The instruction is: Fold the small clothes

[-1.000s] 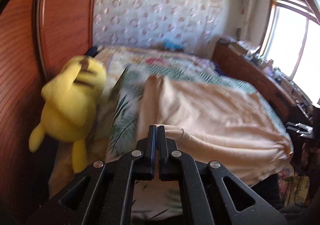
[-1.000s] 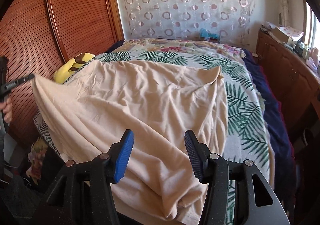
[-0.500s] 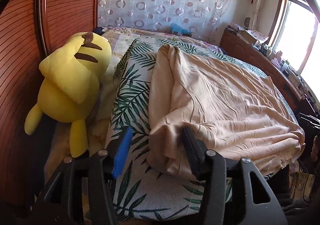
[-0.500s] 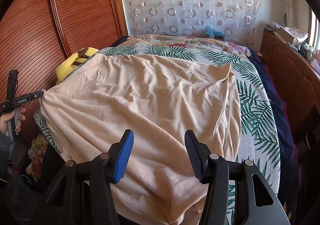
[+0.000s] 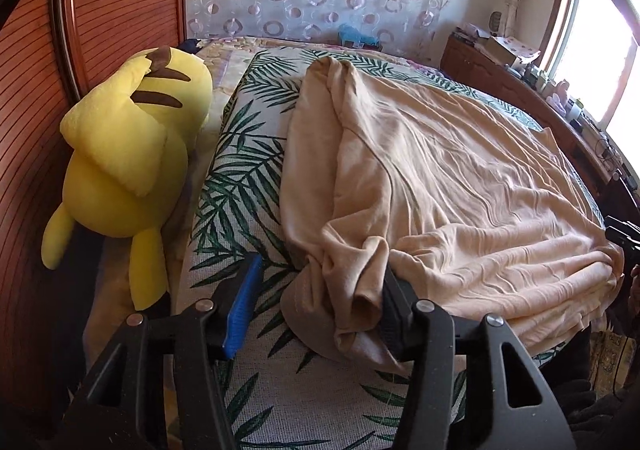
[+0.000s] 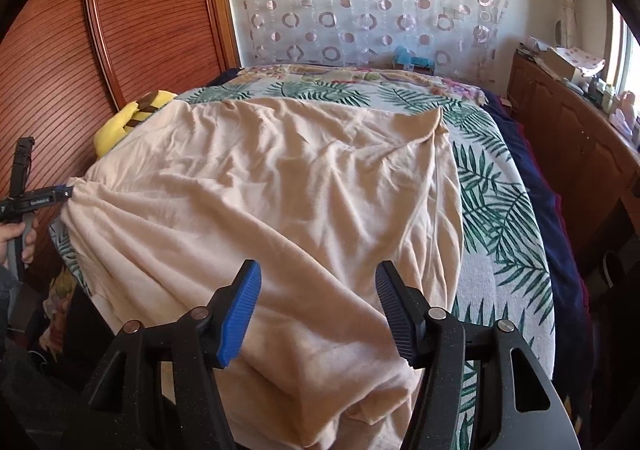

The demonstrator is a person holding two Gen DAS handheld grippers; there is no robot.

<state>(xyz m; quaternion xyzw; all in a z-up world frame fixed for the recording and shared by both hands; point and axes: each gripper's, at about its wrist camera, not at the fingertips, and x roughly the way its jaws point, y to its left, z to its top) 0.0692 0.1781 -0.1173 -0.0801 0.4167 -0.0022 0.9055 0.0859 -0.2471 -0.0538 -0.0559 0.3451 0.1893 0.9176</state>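
Bed (image 6: 500, 218) carries leaf-print cover, coarse weave. Peach garment (image 6: 280, 190), thin soft knit, wrinkled, lies spread over it, near edge hanging off. Yellow plush toy (image 5: 128, 154) sits beside the bed, apart from the cloth. Left gripper (image 5: 318, 302): jaws apart, bunched sleeve end between them, touching the right finger. Right gripper (image 6: 318, 302): jaws apart above the hem, holding nothing. Judgement: pinch single-layer corners and pull taut before folding, or the slack knit will crease.
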